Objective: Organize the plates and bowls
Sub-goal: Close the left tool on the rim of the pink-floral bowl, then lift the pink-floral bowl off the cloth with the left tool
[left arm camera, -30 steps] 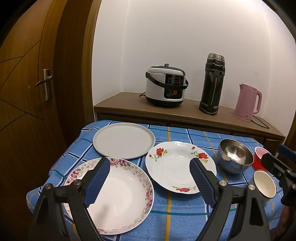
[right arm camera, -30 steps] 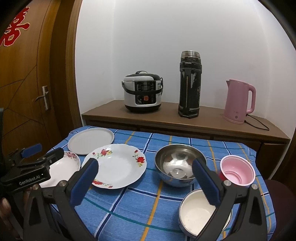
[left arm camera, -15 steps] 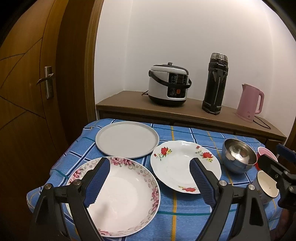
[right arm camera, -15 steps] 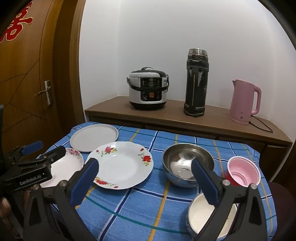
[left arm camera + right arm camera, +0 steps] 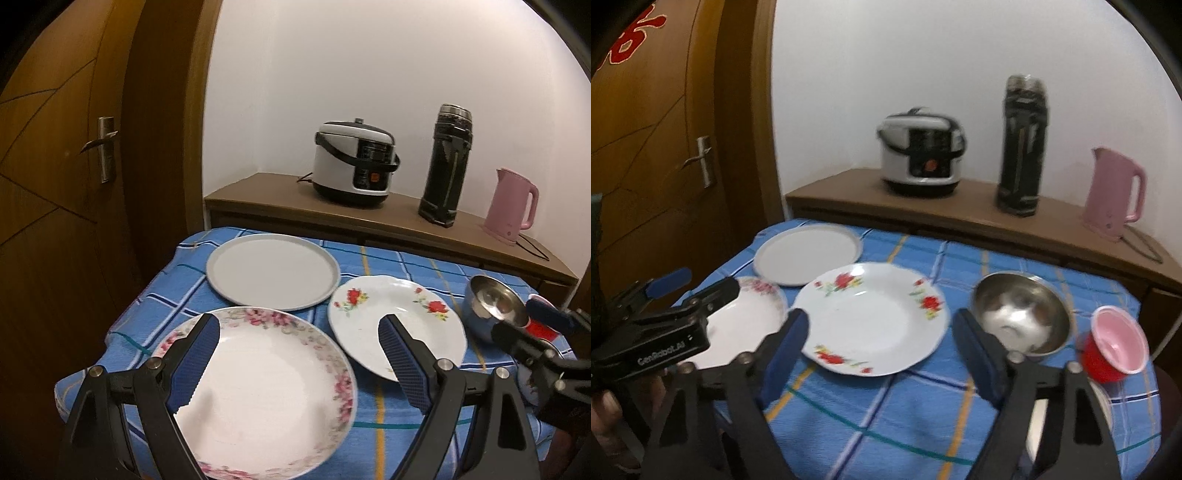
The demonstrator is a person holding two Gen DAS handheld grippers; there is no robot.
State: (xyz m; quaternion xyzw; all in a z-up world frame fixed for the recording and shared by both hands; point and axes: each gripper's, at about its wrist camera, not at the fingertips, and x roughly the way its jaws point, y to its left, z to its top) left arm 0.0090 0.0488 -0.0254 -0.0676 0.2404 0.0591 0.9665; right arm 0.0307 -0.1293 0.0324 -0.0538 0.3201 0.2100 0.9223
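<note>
A pink-flower plate [image 5: 266, 387] lies at the table's near left, under my open left gripper [image 5: 297, 325], whose fingers hang above it with nothing gripped. Behind it sits a plain grey plate [image 5: 273, 271]. A red-rose plate [image 5: 871, 321] lies in the middle, below my right gripper [image 5: 881, 317]. Its jaws are closing with nothing pressed between them. A steel bowl [image 5: 1023, 314] stands to the right, then a red cup with a pink inside [image 5: 1115, 343]. A white bowl [image 5: 1100, 406] is mostly hidden behind the right finger.
The blue checked tablecloth [image 5: 923, 413] drops off at the near and left edges. Behind the table, a wooden sideboard [image 5: 369, 221] carries a rice cooker [image 5: 354, 162], a black flask [image 5: 447, 166] and a pink kettle [image 5: 511, 206]. A wooden door [image 5: 55, 184] stands at the left.
Both grippers moved forward and lower over the table. The right gripper swung left, so the red-rose plate now lies between its fingers, and its jaws have narrowed.
</note>
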